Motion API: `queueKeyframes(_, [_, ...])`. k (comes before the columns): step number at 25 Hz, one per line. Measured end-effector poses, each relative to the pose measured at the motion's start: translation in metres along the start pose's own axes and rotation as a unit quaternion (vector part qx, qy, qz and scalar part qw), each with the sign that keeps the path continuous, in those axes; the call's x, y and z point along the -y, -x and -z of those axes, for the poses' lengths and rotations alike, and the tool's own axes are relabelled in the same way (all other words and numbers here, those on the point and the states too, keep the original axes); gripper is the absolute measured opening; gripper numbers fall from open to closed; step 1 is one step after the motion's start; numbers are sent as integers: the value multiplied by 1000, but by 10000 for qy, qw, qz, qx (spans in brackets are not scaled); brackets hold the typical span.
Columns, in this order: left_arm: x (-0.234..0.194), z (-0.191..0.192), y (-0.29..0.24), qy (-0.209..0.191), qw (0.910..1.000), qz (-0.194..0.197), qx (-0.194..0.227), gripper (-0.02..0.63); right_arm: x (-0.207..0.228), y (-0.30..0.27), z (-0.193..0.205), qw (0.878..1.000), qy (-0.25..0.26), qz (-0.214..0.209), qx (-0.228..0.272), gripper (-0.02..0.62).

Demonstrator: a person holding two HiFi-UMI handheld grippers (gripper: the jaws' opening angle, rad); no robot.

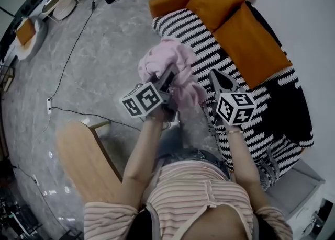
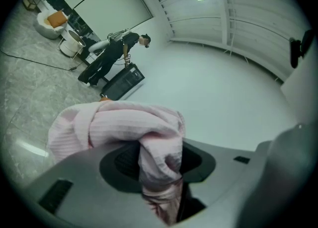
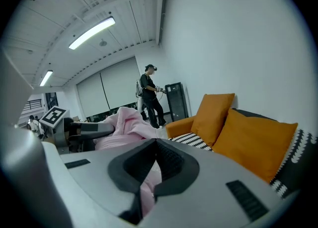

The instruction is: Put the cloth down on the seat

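Currently holds pink cloth (image 1: 170,66) bunched up mid-air, over front edge of striped seat (image 1: 209,50), not resting on it. Clamps thick wad of fabric w/ L gripper (image 2: 159,165), jaws part-spread round it, rest flopping over the top. Pinches another fold w/ R gripper (image 3: 155,147), jaw tips together, pink strip in the slit. Shows orange cushions (image 1: 246,35) at seat back, grey floor (image 1: 104,50) alongside.

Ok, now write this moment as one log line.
left gripper: shut on cloth | right gripper: shut on cloth | cloth: bunched, near seat
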State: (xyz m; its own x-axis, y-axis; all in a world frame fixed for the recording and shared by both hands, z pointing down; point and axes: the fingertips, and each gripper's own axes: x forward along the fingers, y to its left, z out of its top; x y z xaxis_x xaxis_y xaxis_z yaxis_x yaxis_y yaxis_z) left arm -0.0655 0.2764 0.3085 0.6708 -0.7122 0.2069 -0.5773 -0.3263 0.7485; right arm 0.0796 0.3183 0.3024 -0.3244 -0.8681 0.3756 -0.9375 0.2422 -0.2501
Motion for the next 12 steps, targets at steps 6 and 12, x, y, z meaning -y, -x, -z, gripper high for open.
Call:
queueKeyframes(6, [-33,-46,-29,117,9999,49,-23,183,-5,-61,-24,10000,-50,31,-25,8])
queueKeyframes(12, [-55,-74,-59,160,9997,130,-110,183,2,-97,-36,9997,-61,185,-148,8])
